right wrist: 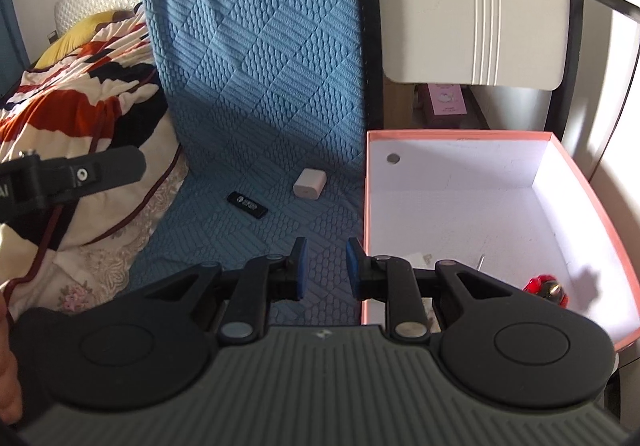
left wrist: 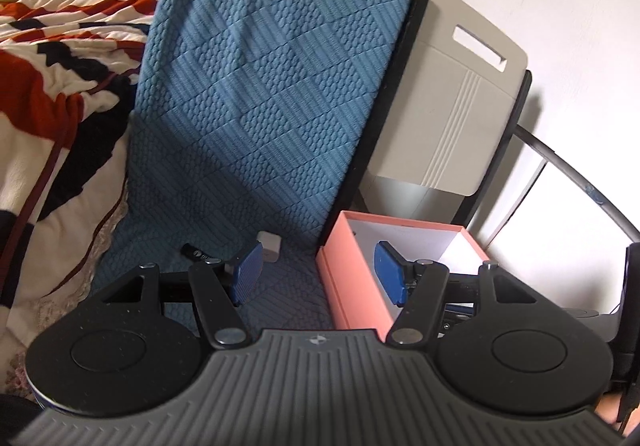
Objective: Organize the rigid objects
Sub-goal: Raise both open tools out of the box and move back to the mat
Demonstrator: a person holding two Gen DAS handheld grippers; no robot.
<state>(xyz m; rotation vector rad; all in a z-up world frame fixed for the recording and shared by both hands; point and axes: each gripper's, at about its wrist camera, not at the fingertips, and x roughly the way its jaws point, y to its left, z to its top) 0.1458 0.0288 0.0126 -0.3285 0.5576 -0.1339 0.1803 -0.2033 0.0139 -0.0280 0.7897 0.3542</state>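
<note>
A white charger cube (right wrist: 309, 182) and a black USB stick (right wrist: 247, 205) lie on the blue quilted mat (right wrist: 256, 86), left of an open pink box (right wrist: 460, 135) with a white inside. In the box are a red round object (right wrist: 546, 286) and a thin metal pin (right wrist: 480, 260). My right gripper (right wrist: 324, 266) hovers over the mat beside the box's left wall, its blue pads close together with nothing between them. My left gripper (left wrist: 320, 272) is open; the box's (left wrist: 352, 286) near left wall shows between its fingers, untouched. The cube (left wrist: 269, 244) and stick (left wrist: 200, 253) lie just beyond its left finger.
A red, white and black blanket (right wrist: 80, 94) is heaped to the left of the mat. A pale board with a handle slot (left wrist: 452, 94) stands behind the box. A small pink packet (right wrist: 446, 102) sits on a shelf beyond. A black part of the other gripper (right wrist: 80, 172) juts in from the left.
</note>
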